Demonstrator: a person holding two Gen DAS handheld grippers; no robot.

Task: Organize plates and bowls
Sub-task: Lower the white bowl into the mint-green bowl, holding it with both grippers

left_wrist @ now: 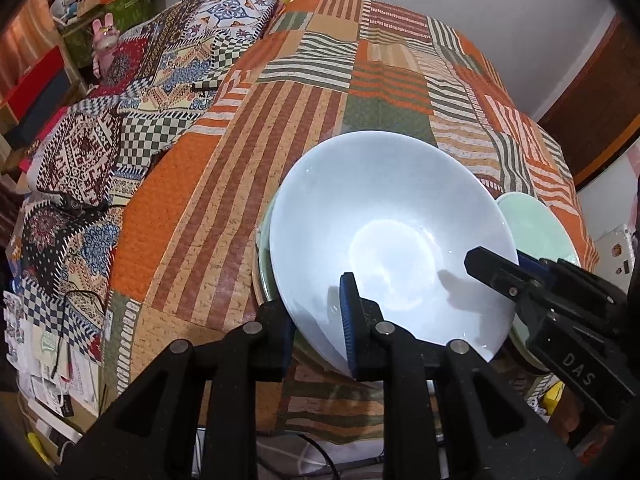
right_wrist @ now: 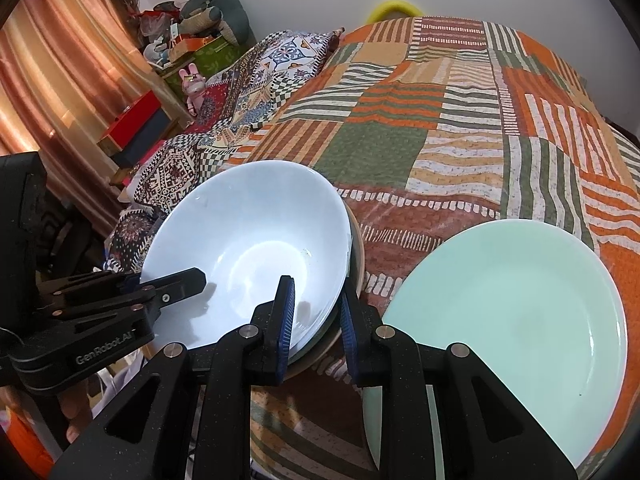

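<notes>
Glossy round white bowl (left_wrist: 384,240), both tools pinching rim, patchwork cloth (left_wrist: 240,120)

L gripper (left_wrist: 316,320): blk frame, blue pads | R gripper (right_wrist: 316,320): same, silver pins, "DAS" mark?

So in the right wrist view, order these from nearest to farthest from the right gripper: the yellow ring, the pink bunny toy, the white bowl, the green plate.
1. White bowl: its rim sits between the right gripper's fingers.
2. Green plate: just right of the fingers.
3. Pink bunny toy: far left, beside the bed.
4. Yellow ring: beyond the bed's far end.
</notes>
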